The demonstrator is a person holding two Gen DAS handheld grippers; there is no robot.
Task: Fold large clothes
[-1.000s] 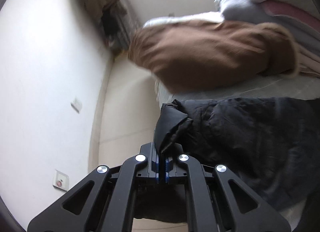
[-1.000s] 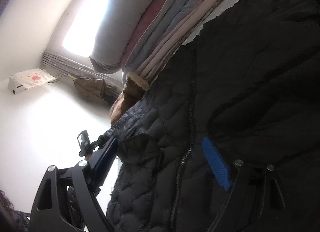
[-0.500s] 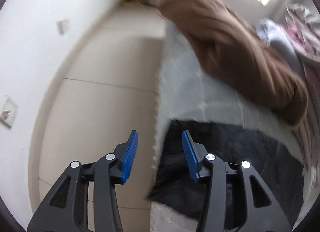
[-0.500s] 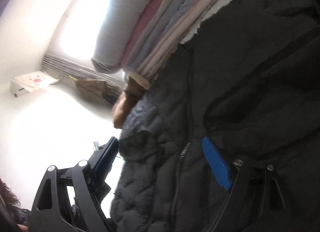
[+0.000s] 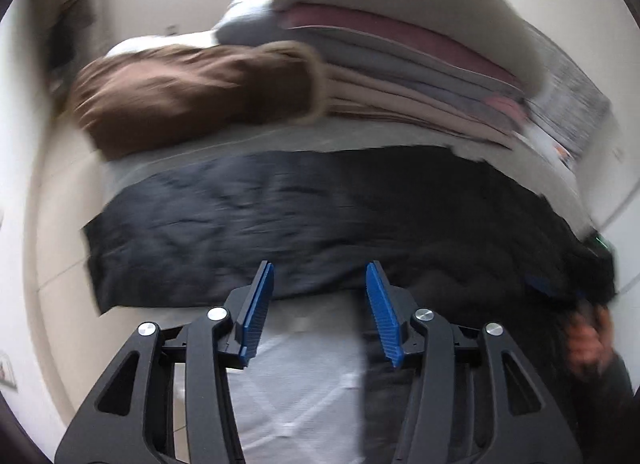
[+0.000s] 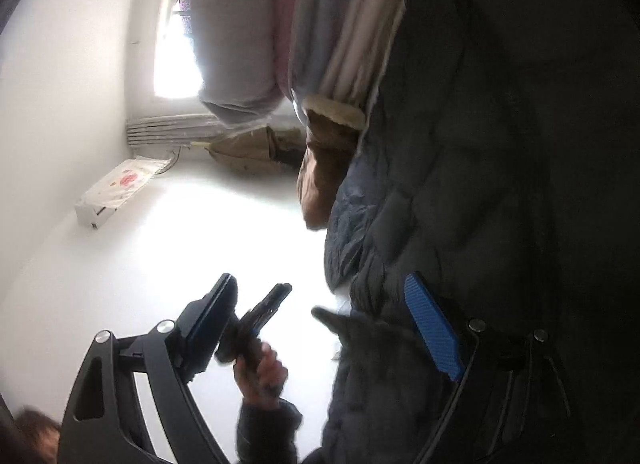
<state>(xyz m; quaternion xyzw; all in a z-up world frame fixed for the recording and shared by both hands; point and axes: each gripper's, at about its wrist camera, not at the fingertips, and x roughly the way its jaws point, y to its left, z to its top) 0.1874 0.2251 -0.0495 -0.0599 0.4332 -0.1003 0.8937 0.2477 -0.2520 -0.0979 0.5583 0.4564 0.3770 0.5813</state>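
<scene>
A dark puffer jacket (image 5: pixel 304 216) lies spread across the bed (image 5: pixel 280 144) below a brown coat (image 5: pixel 192 92); both the left claw (image 5: pixel 320 304) and right claw (image 6: pixel 320 320) gape wide and empty, so each should probably pinch a hem corner squarely before folding.

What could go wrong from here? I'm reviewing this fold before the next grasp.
The black puffer jacket overhangs the bed at its left corner, so a careless pull might drag it toward the floor. The brown coat lies close behind it, so a wide fold could catch that. The left hand-held gripper is open and empty, and the right hand-held gripper is open too, so nothing seems to pin the slippery fabric.
</scene>
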